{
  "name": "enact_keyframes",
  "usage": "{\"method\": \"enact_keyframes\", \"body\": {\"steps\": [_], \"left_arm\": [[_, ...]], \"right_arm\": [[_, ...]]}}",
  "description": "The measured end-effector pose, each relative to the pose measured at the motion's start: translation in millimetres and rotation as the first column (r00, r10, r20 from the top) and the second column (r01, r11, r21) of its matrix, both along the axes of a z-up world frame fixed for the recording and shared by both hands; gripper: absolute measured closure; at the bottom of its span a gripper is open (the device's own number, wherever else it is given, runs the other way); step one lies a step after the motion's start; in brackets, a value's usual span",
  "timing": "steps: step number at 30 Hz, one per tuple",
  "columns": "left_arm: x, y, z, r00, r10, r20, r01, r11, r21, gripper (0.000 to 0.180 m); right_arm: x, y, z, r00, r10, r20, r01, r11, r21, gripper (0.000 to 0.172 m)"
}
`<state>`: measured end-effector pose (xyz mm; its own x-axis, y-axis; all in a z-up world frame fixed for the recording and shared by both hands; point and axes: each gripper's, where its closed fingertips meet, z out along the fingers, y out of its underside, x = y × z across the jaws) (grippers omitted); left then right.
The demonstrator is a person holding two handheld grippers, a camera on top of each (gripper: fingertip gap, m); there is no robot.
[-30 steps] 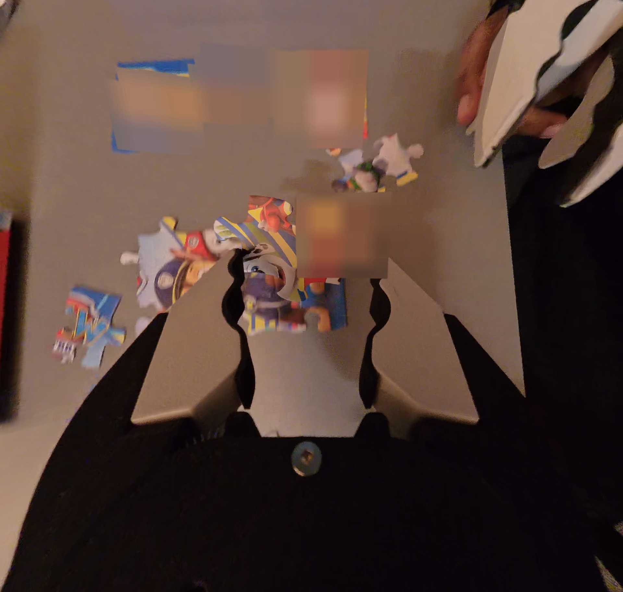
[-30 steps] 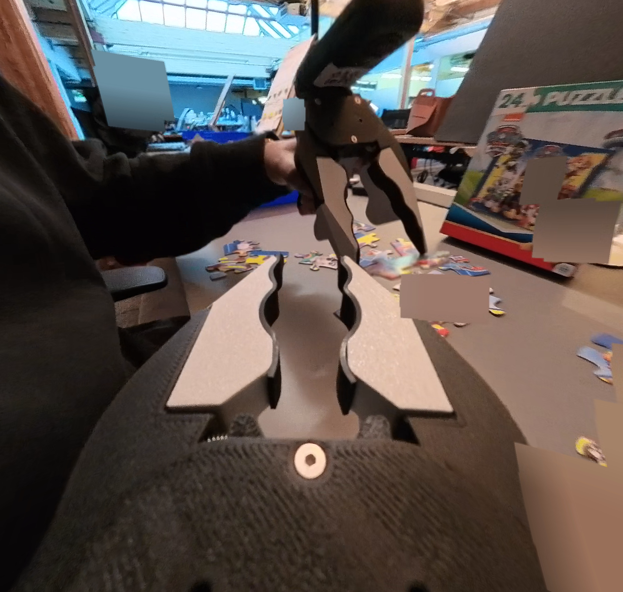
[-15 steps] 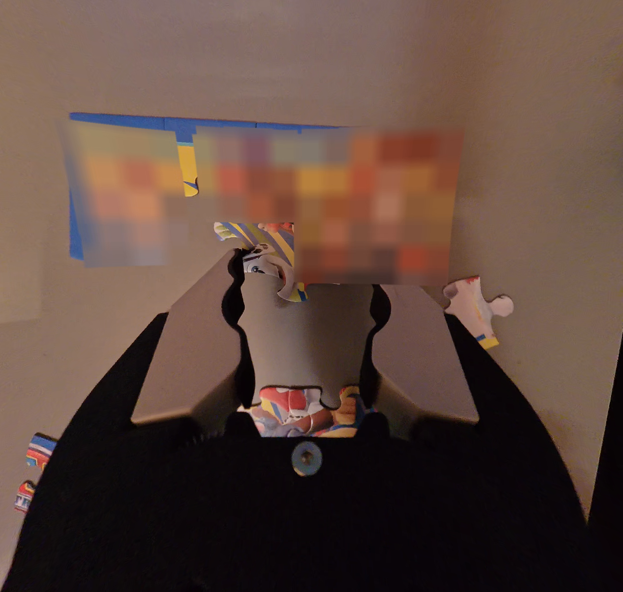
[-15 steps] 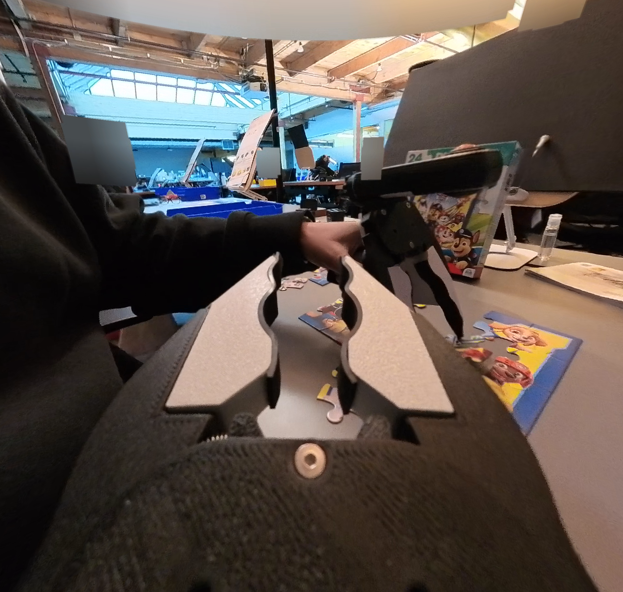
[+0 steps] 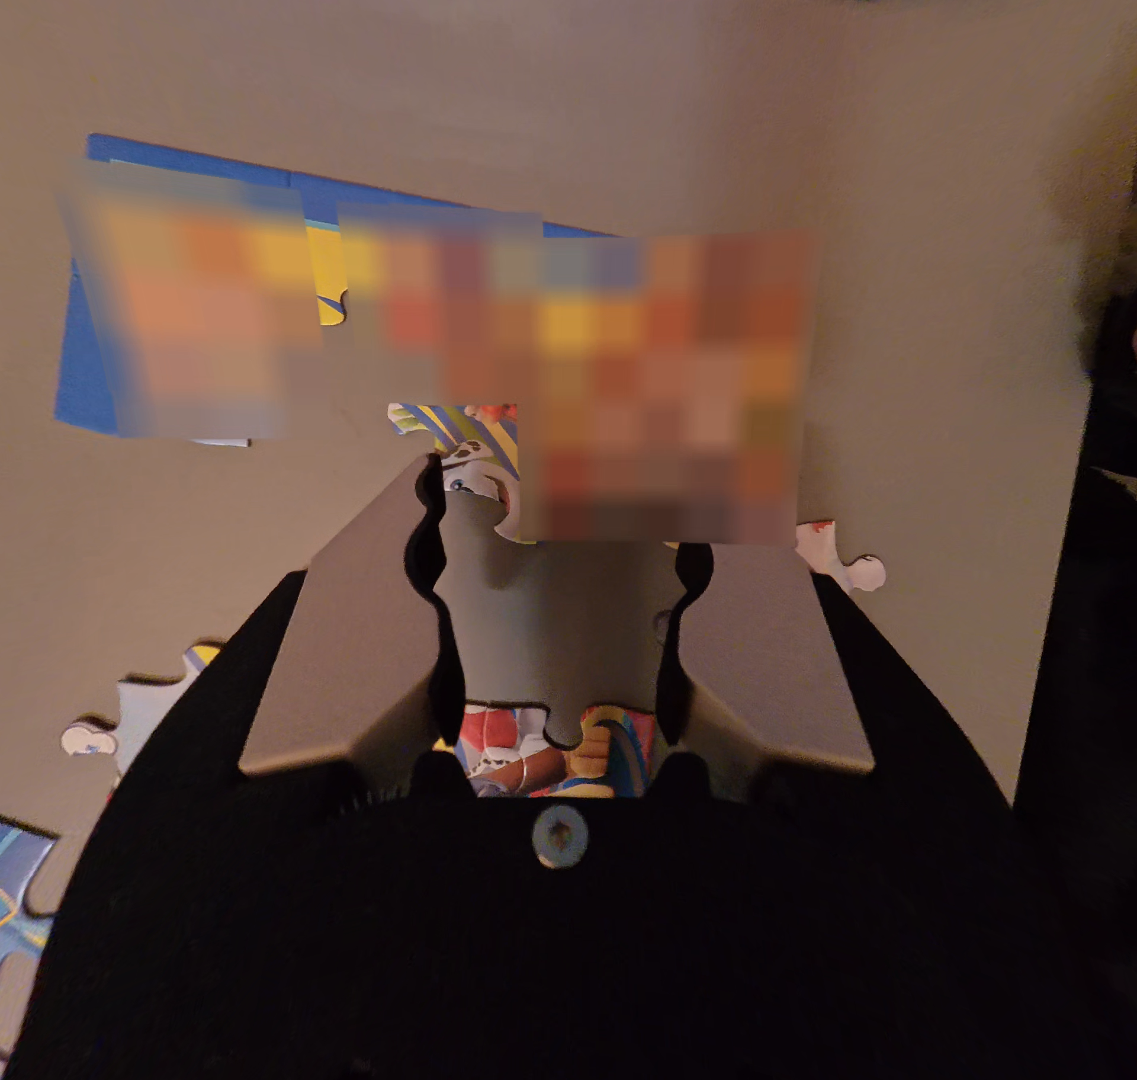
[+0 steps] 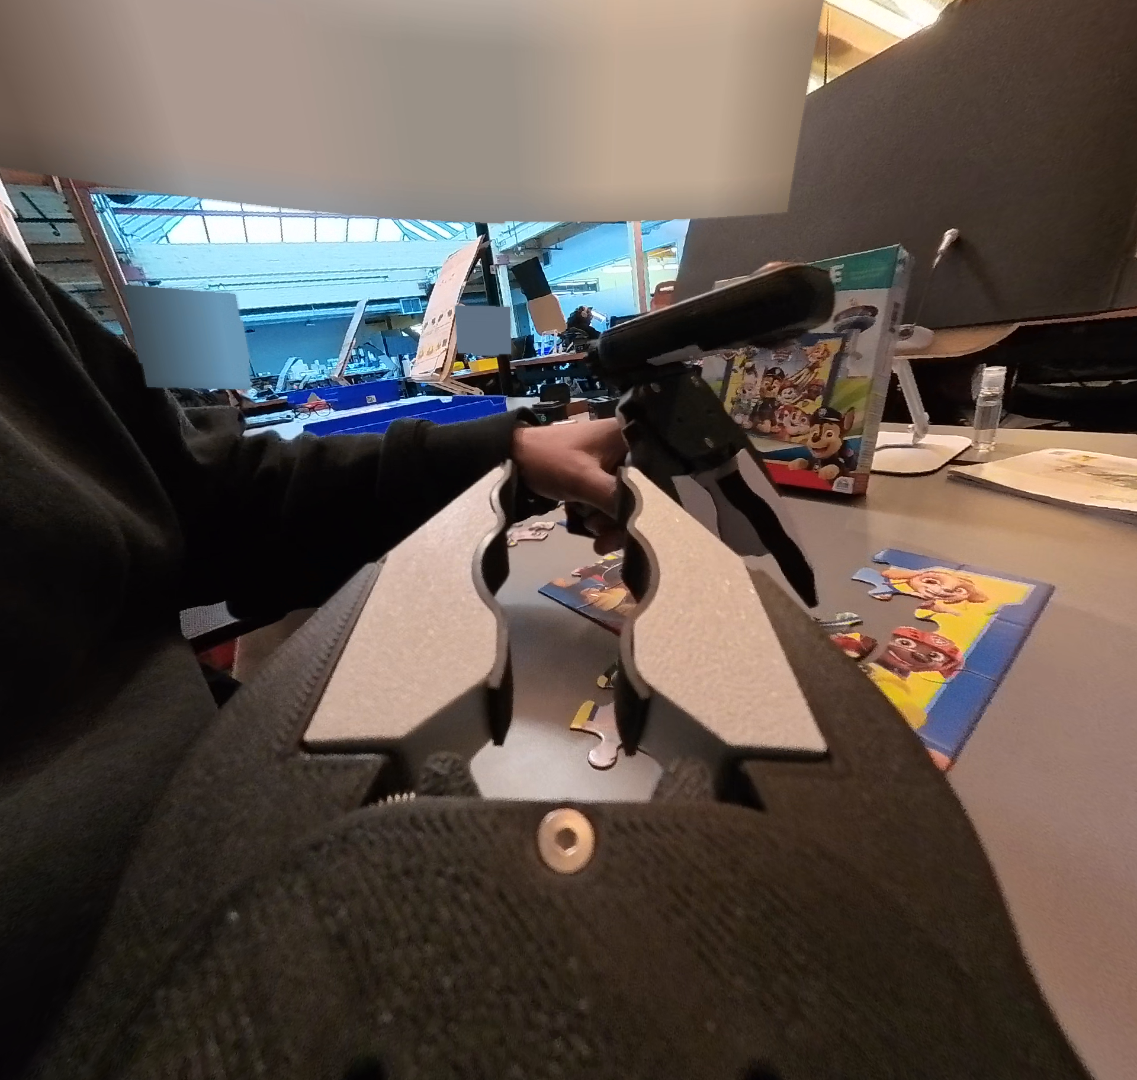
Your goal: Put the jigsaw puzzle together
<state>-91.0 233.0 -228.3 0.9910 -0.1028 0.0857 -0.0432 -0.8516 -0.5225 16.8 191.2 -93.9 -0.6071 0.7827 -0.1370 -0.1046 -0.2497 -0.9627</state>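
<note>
Now the left gripper [image 5: 557, 515] hangs over the grey counter [image 5: 554, 96] with its fingers spread wide, and nothing is between them. Its left fingertip [image 5: 424, 466] is just beside the edge of a puzzle piece [image 5: 458, 435] with blue and yellow stripes, which lies at the lower edge of the joined part of the puzzle [image 5: 86, 373]. Whether the tip touches the piece, I cannot tell. A loose white piece [image 5: 852, 564] lies just beside the right finger, and another coloured piece [image 5: 535, 755] shows near the gripper base.

The right gripper [image 6: 563, 484] is held low near the counter edge, its fingers partly open and holding nothing. Beyond it are the person's hand [image 6: 572, 459] on the left gripper, more joined pieces [image 6: 960, 632] and the puzzle box [image 6: 818, 386] standing behind.
</note>
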Motion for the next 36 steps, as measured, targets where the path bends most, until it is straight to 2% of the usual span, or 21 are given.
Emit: {"method": "enact_keyframes", "body": {"steps": [7,13,19,25,31,36], "left_arm": [[-8.6,-5.3,-5.1,0.999,0.012,-0.052,-0.012,1.000,0.002,0.109],[-8.0,-2.6,-9.2,0.999,0.014,-0.035,-0.014,1.000,0.006,0.113],[-5.3,0.9,-9.4,0.999,-0.002,-0.040,0.002,1.000,-0.002,0.114],[-6.2,5.5,-9.4,0.999,0.005,-0.040,-0.004,1.000,0.010,0.115],[-6.5,6.0,-8.2,0.998,0.005,-0.058,-0.004,1.000,0.022,0.114],[-1.5,7.6,1.4,0.997,0.020,-0.070,-0.014,0.996,0.088,0.117]], "right_arm": [[-4.7,-0.9,-5.6,1.000,-0.015,0.022,0.015,1.000,0.022,0.141],[-16.2,18.3,-16.7,0.986,-0.121,0.115,0.116,0.992,0.043,0.141],[-20.1,39.0,-22.4,0.970,-0.156,0.189,0.162,0.987,-0.019,0.139],[-19.8,44.3,-23.4,0.966,-0.163,0.200,0.172,0.985,-0.026,0.138],[-21.9,47.3,-30.4,0.952,-0.208,0.223,0.201,0.978,0.056,0.137],[-38.4,67.6,-53.6,0.873,-0.351,0.339,0.302,0.934,0.189,0.146]]}}
